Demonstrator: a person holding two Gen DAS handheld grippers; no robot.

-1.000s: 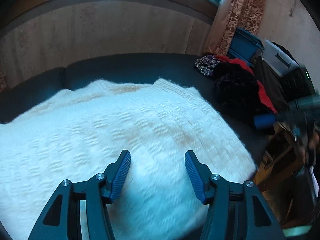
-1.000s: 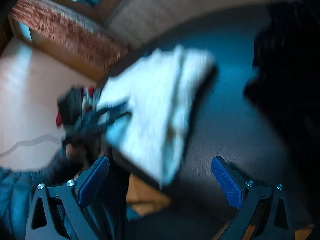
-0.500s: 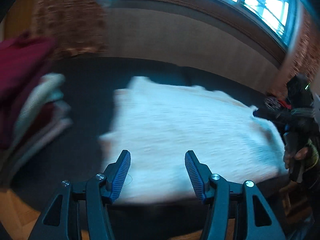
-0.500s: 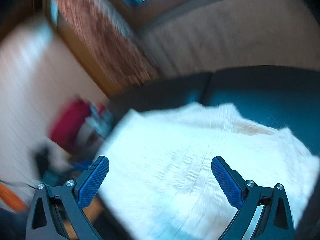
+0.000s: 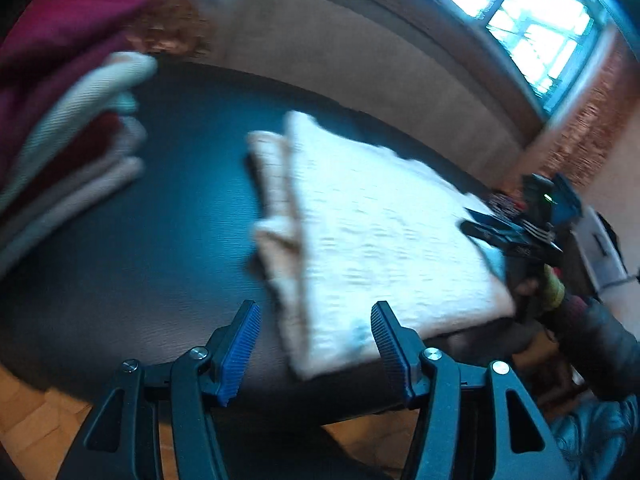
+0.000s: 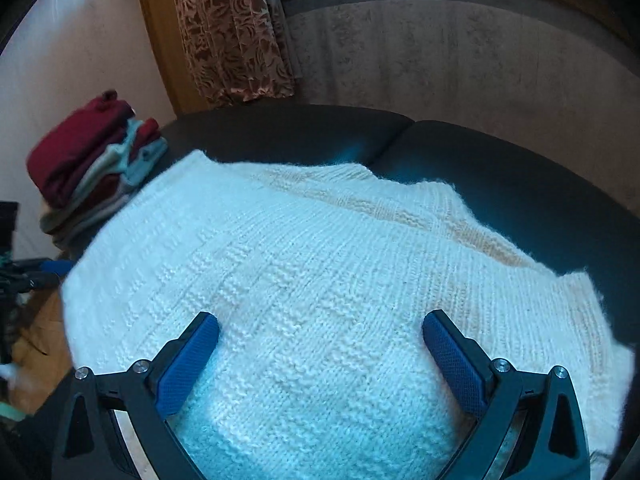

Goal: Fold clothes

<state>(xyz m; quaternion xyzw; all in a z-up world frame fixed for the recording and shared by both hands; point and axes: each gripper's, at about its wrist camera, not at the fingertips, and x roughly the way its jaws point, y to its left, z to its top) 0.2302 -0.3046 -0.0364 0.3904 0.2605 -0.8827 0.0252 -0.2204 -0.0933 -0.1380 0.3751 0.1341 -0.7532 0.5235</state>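
White knit sweater (image 6: 320, 280) lies spread flat on the dark sofa seat (image 6: 500, 168), folded w/ a beige layer showing under its far edge. It's the landmark here.

Right tongs (image 6: 320, 344): wide open, nothing btwn the blue pads (image 6: 452, 356), hovering over the near part of the sweater; can't tell if the pads touch the knit. In the left wrist view the right tongs (image 5: 500, 232) show at the sweater's right edge, held by a hand (image 5: 532, 292) in a dark sleeve; that view is motion-blurred, so contact w/ the fabric is unclear.

Left tongs (image 5: 316, 340): also open, empty, blue pads (image 5: 240, 348) apart. They sit off the sweater's near-left corner, above the bare sofa seat (image 5: 140, 260), one pad lined up w/ the sweater's near edge (image 5: 352, 272), the other over the dark seat.

Stack of folded clothes (image 6: 92, 160) – maroon, pale green, grey, cream – sits left of the sweater at the sofa's end, apart from it. Same stack (image 5: 60, 120) blurred in left view.

Beyond the sweater: sofa back (image 6: 460, 60), patterned curtain (image 6: 232, 32) above the stack side. Window (image 5: 520, 12) above the sofa back in left view. Prob. a pile of dark clothes (image 5: 504, 200) past the sweater's right end, too blurred to be sure. Wood floor (image 5: 32, 432) below the seat edge nearest the left tongs.
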